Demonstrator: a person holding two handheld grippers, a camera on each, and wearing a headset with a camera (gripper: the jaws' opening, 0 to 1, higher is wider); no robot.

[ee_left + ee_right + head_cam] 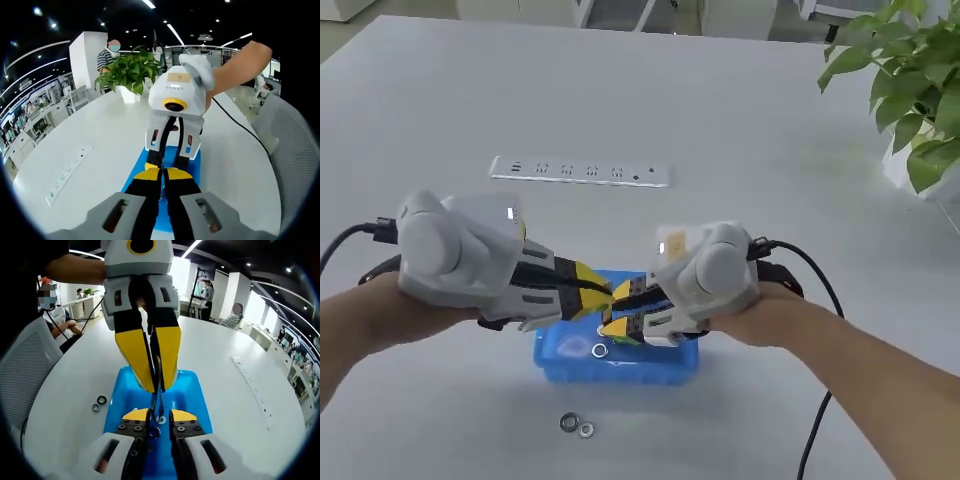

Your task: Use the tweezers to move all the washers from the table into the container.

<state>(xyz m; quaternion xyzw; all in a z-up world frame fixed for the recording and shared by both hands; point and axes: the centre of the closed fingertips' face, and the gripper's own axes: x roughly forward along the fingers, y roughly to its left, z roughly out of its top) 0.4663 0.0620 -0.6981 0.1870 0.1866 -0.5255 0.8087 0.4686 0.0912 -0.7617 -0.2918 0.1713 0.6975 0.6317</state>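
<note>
- Two grippers meet tip to tip over a blue container (620,375) in the head view, the left gripper (605,292) coming in from the left and the right gripper (616,322) from the right.
- The right gripper view shows the tweezers (160,402). They are thin and dark, pinched between the nearly closed yellow jaws of the left gripper (159,386), with their tips reaching down into the container (192,390).
- In that same view the right gripper (160,416) has its jaws a narrow gap apart on either side of the tweezer tips. Whether they press on the tweezers cannot be told.
- The left gripper view looks along its own close-set jaws (161,174) straight at the right gripper (166,161). The tweezers are hard to make out there.
- One washer (599,350) lies inside the container in the head view, just under the jaws.
- Two more washers (577,425) sit side by side on the white table (740,130), near the container's front edge. The right gripper view places them (99,403) just left of the container.
- A power strip (580,172) lies beyond the container, and a leafy plant (910,80) stands at the table's far right.
</note>
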